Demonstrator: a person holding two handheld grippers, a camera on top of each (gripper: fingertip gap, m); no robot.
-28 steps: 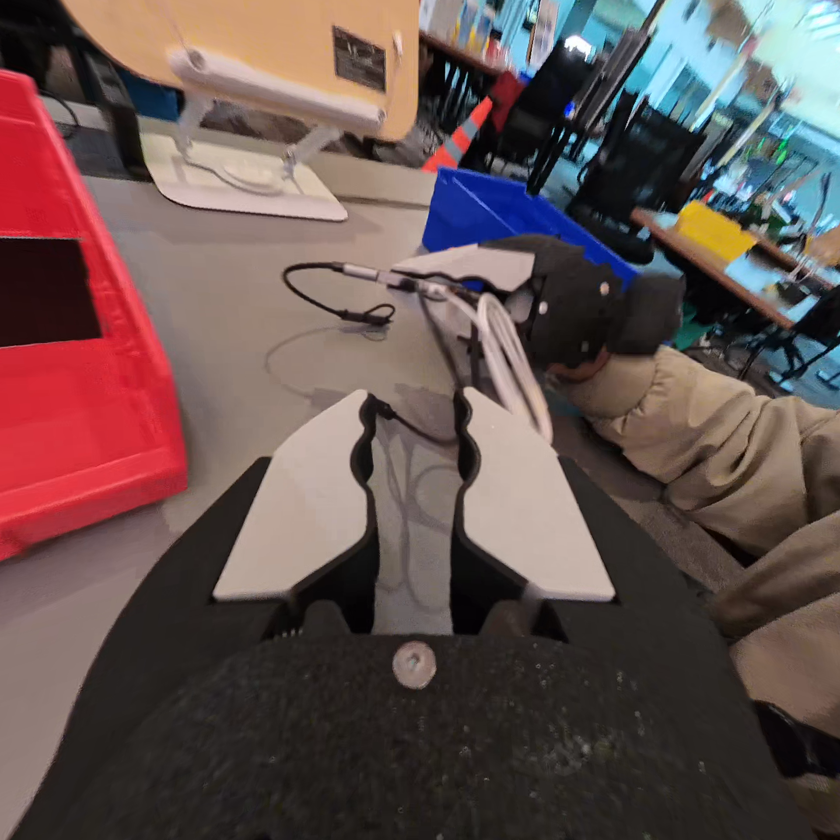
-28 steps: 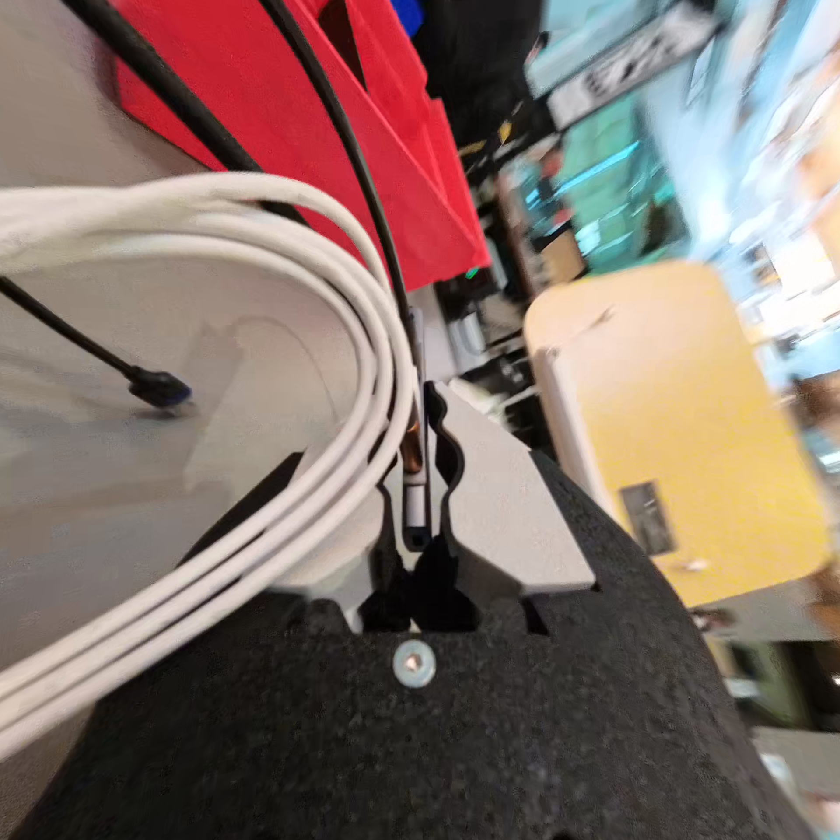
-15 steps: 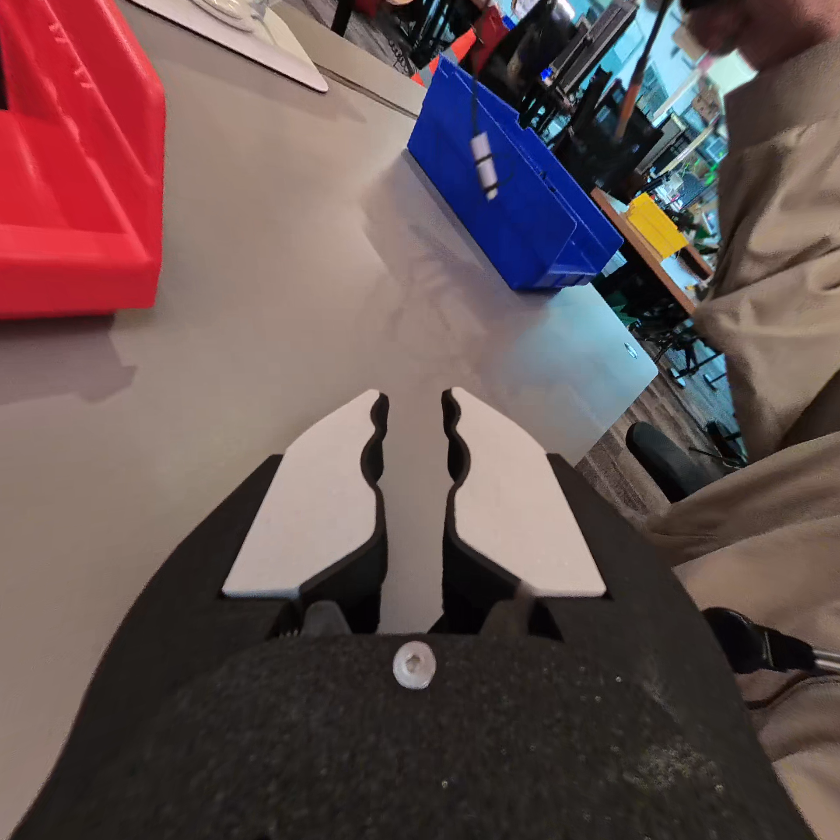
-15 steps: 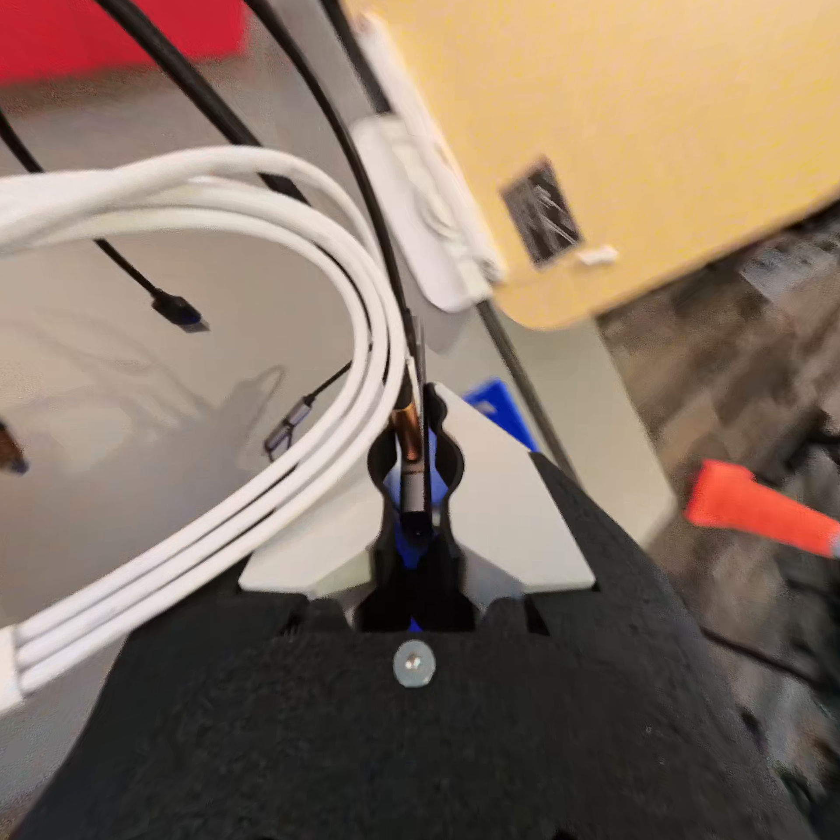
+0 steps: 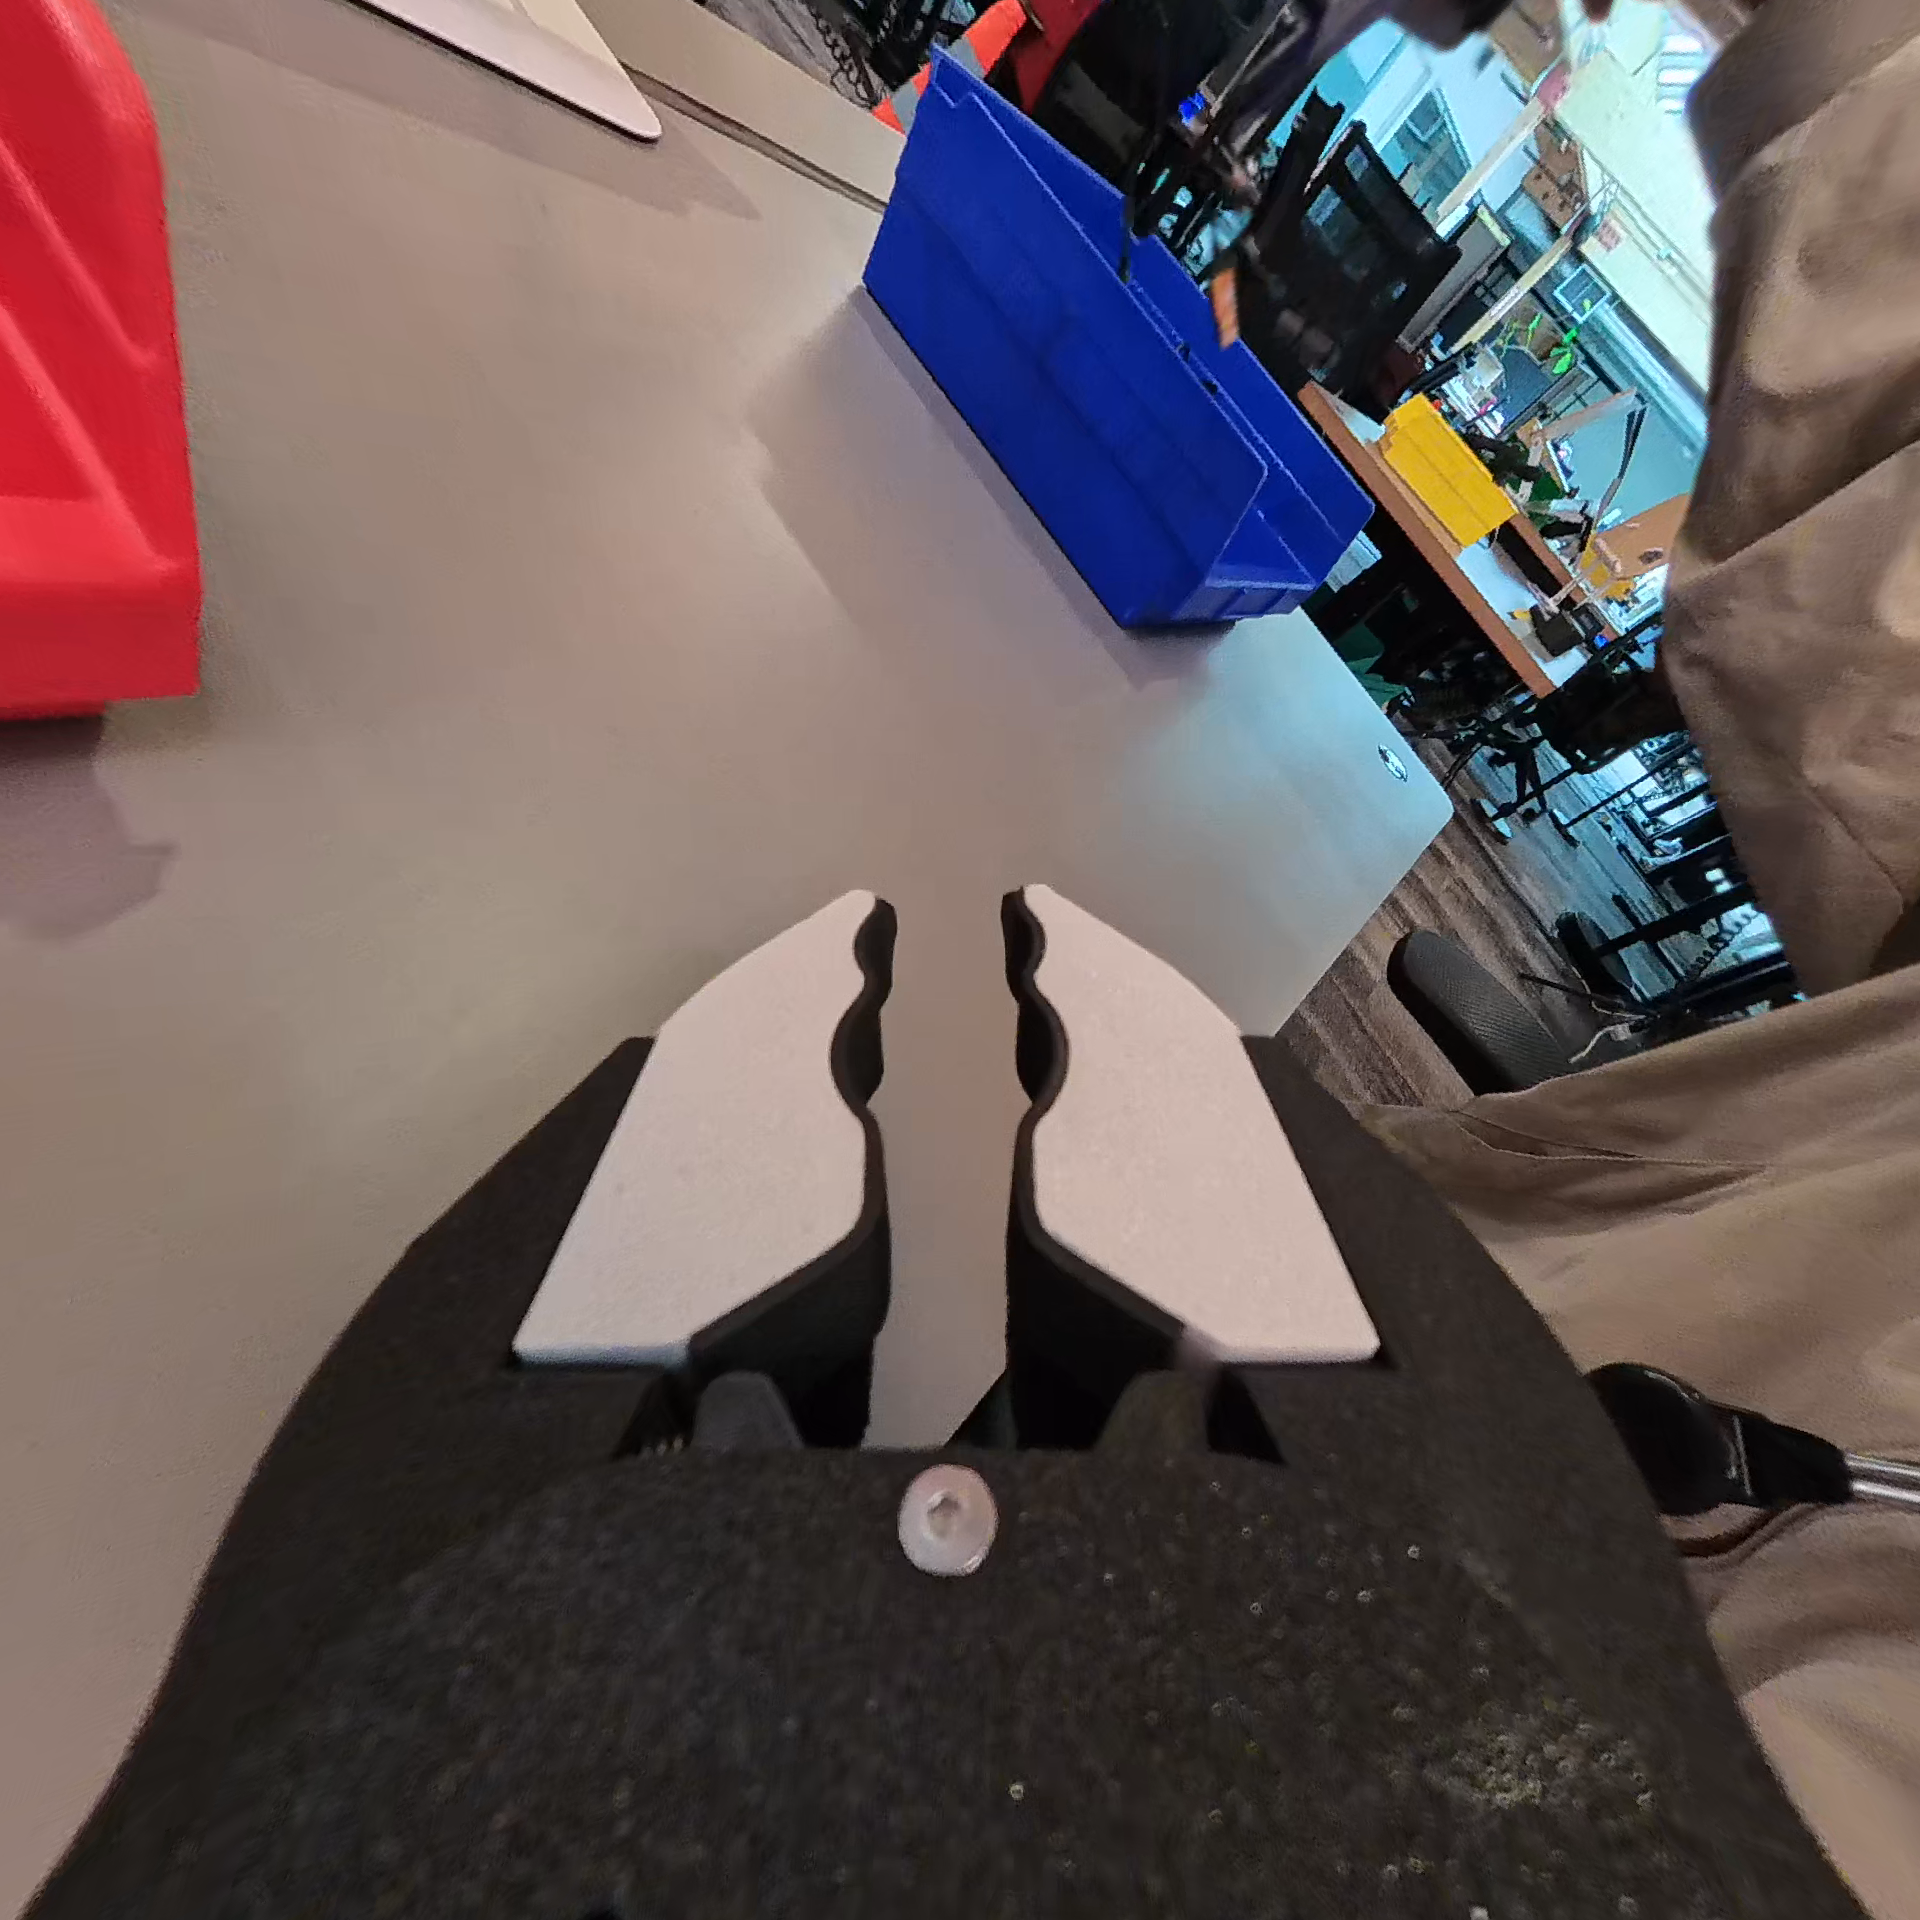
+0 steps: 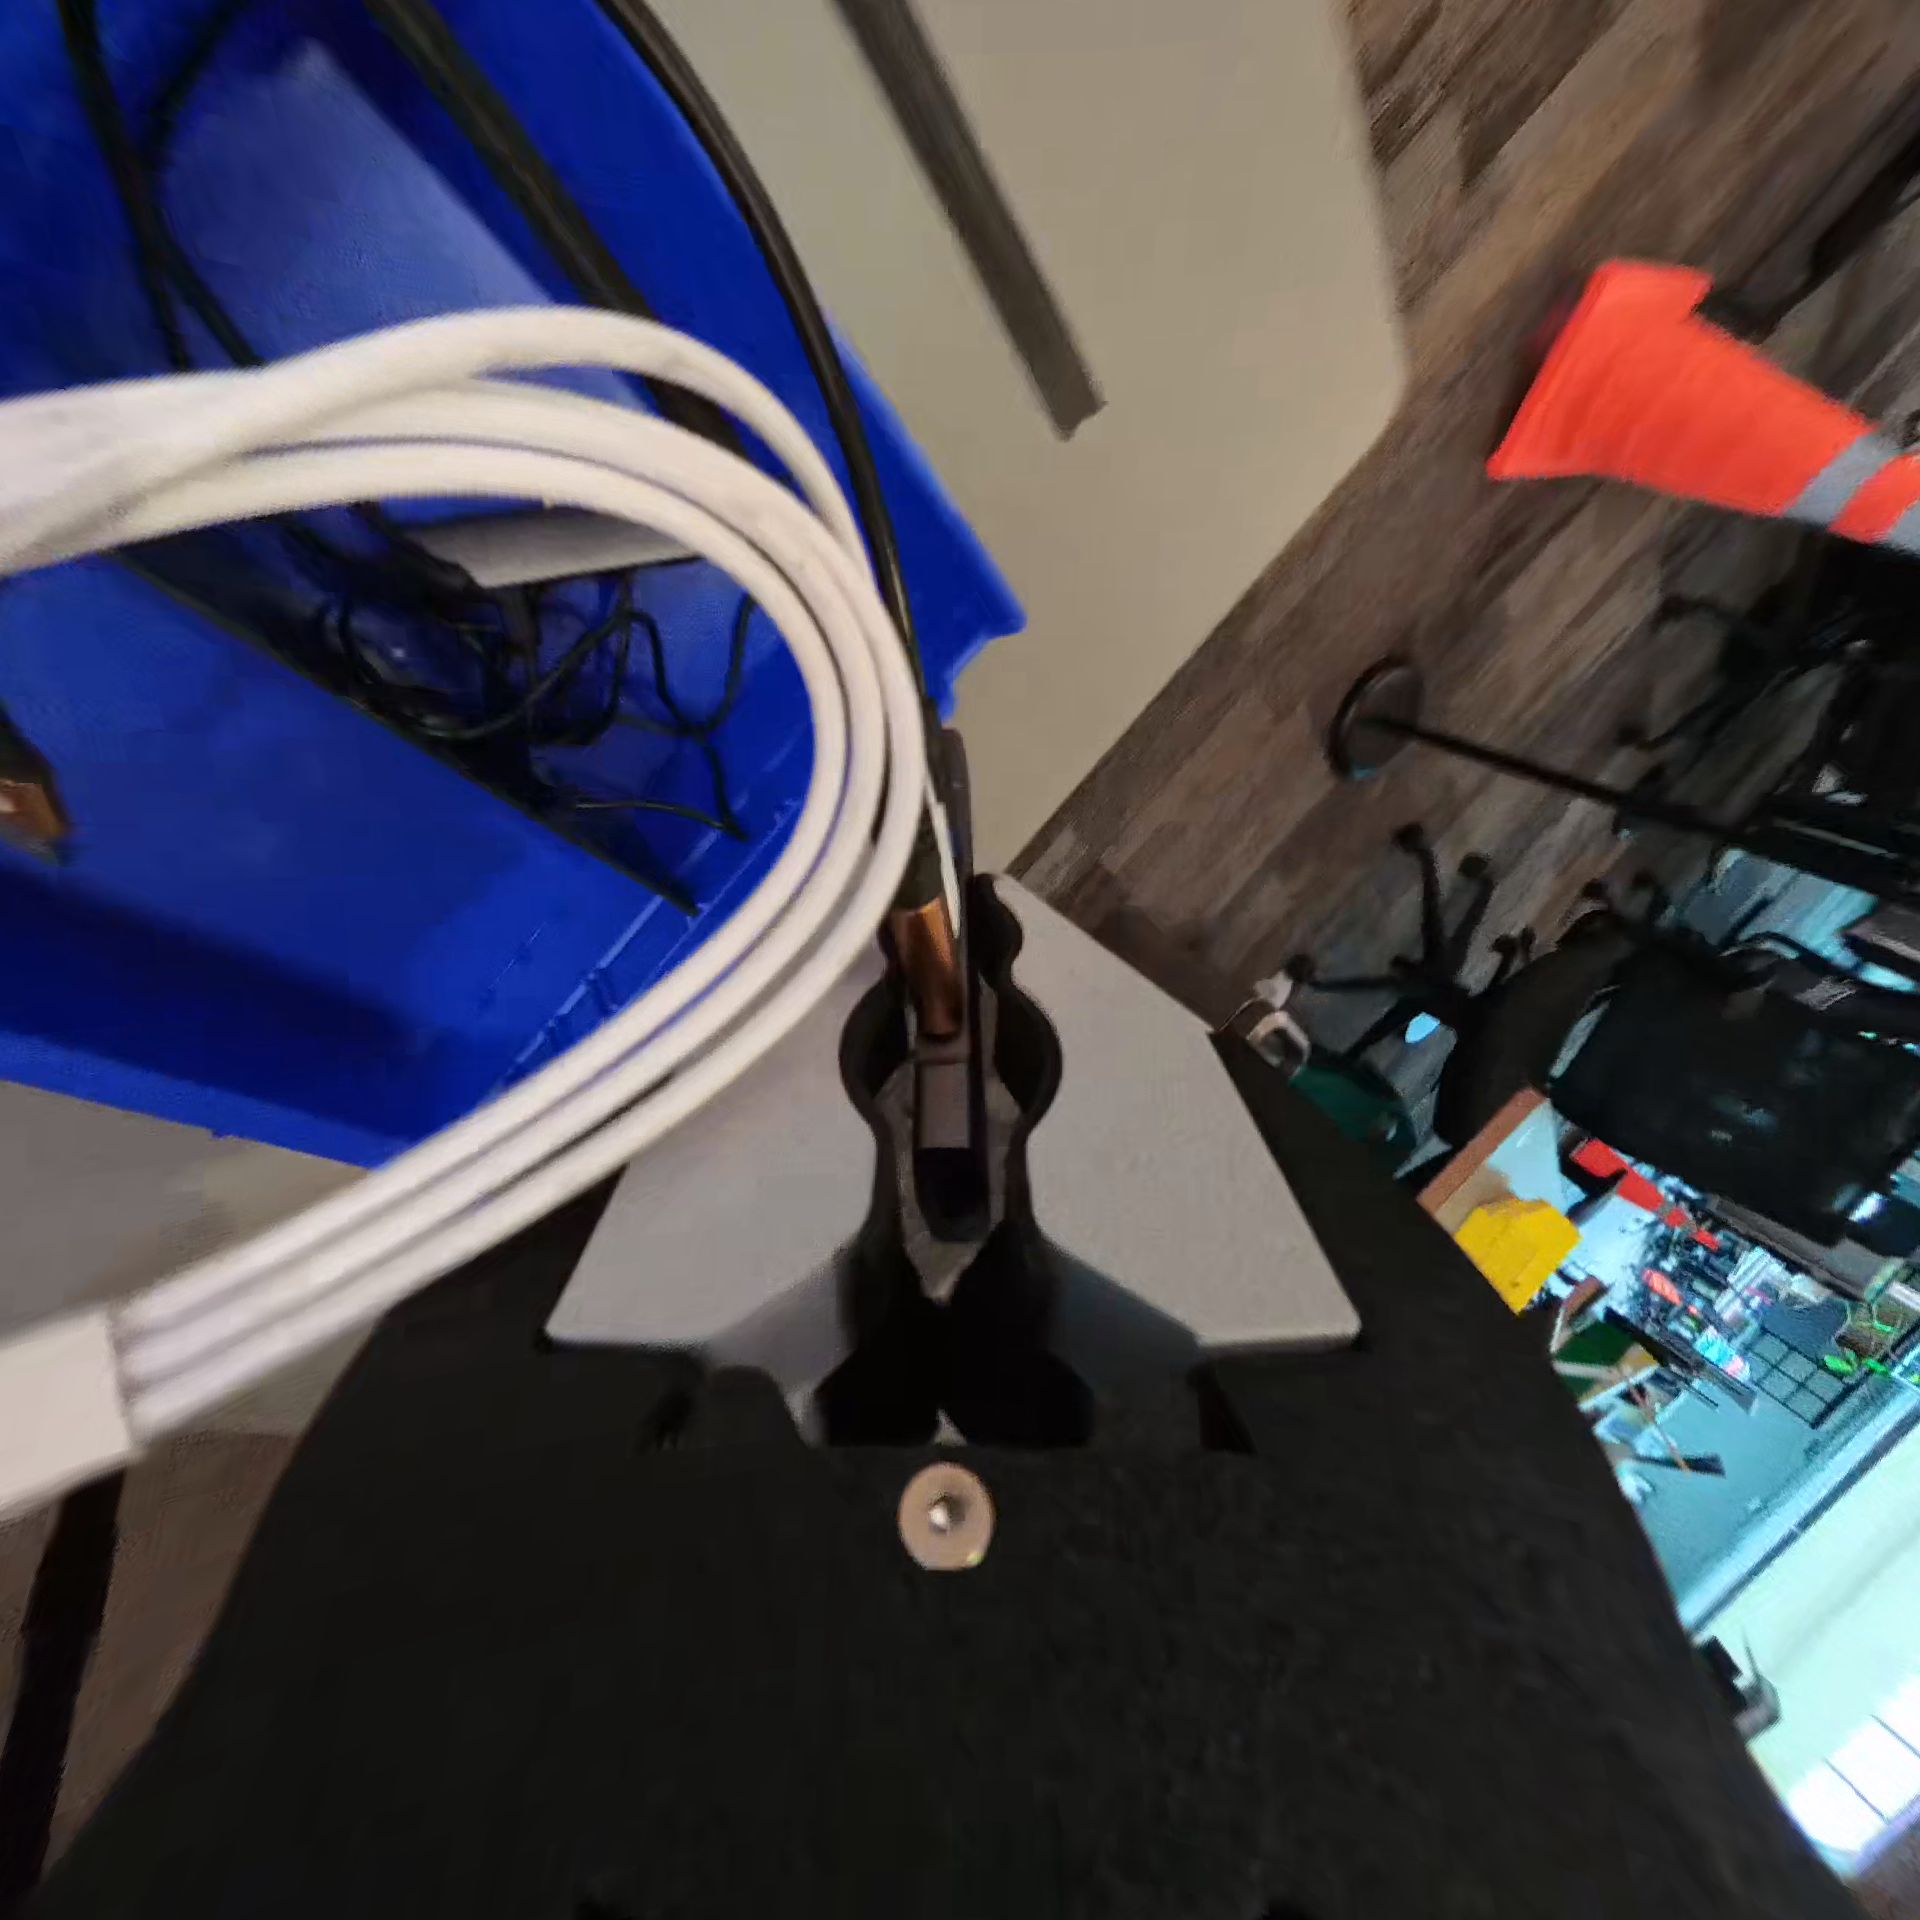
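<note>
Risk, as judgement: looped white cable point(image 6: 582, 499) and trailing black cable point(image 6: 831, 343) may snag on blue bin point(image 6: 312, 852) wall or slip from pinch. Right tool point(image 6: 961, 904) clamped on cable connectors, copper-coloured plug between fingers, above bin holding tangled black wires. Left tool point(image 5: 940, 914) narrowly parted, empty, over bare grey counter point(image 5: 520, 520); red bin point(image 5: 83, 416) far left.

Handheld tools and operator clothing

Left tool point(image 5: 948, 914) and right tool point(image 6: 961, 904): each has a black, speckled foam-like body, two pale grey flat-topped fingers point(image 5: 717, 1153) with black scalloped inner edges, and one silver hex screw point(image 5: 947, 1522) centred behind them. Operator wears a khaki jacket sleeve point(image 5: 1704, 1236).
</note>
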